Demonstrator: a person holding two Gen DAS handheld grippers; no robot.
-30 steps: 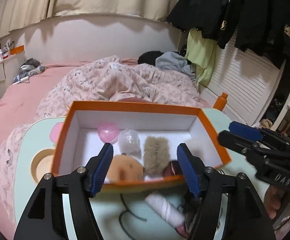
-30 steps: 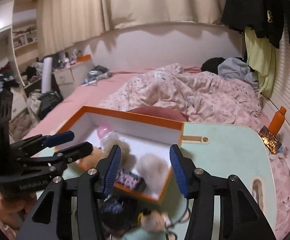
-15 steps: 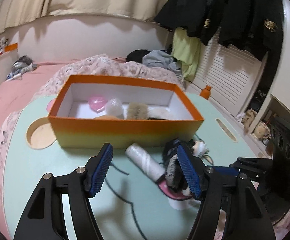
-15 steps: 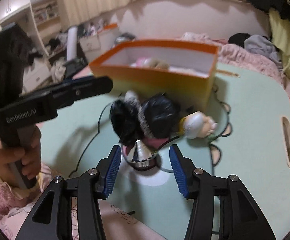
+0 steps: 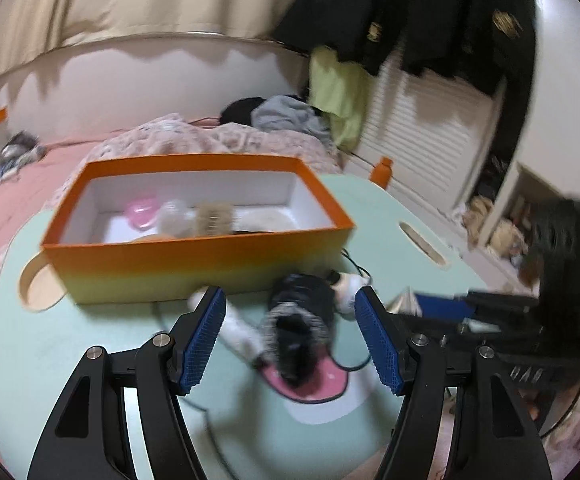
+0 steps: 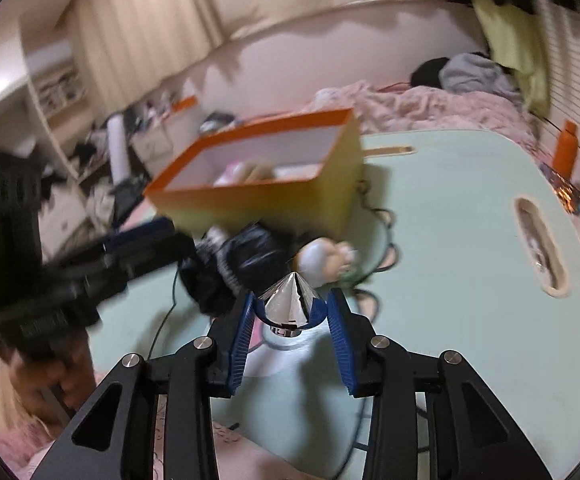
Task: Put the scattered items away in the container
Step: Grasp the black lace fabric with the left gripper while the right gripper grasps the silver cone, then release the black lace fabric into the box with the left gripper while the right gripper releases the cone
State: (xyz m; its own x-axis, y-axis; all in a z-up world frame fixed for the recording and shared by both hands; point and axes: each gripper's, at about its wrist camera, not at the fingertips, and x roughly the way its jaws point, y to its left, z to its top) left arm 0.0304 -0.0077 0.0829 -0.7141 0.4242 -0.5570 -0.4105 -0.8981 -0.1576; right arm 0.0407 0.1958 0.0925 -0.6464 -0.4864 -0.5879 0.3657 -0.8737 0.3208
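An orange box (image 5: 194, 256) stands on the pale green table (image 5: 50, 344) with several small items inside; it also shows in the right wrist view (image 6: 258, 200). In front of it lie a black furry item (image 5: 298, 320), a white roll (image 5: 242, 328) and a small white figure (image 6: 322, 260). My left gripper (image 5: 290, 340) is open and empty above the black item. My right gripper (image 6: 290, 312) has its blue pads on both sides of a shiny silver cone (image 6: 290, 296), close to its edges; contact is unclear.
A black cable (image 6: 378, 240) loops over the table near the box. The table has a slot cut-out (image 6: 542, 248) on the right and a round recess (image 5: 38, 288) on the left. An orange bottle (image 6: 566, 148) stands beyond the table. The bed lies behind.
Both grippers dropped from above the box to the loose items in front of it. The right gripper's jaws narrowed around the silver cone. The left gripper stayed open.
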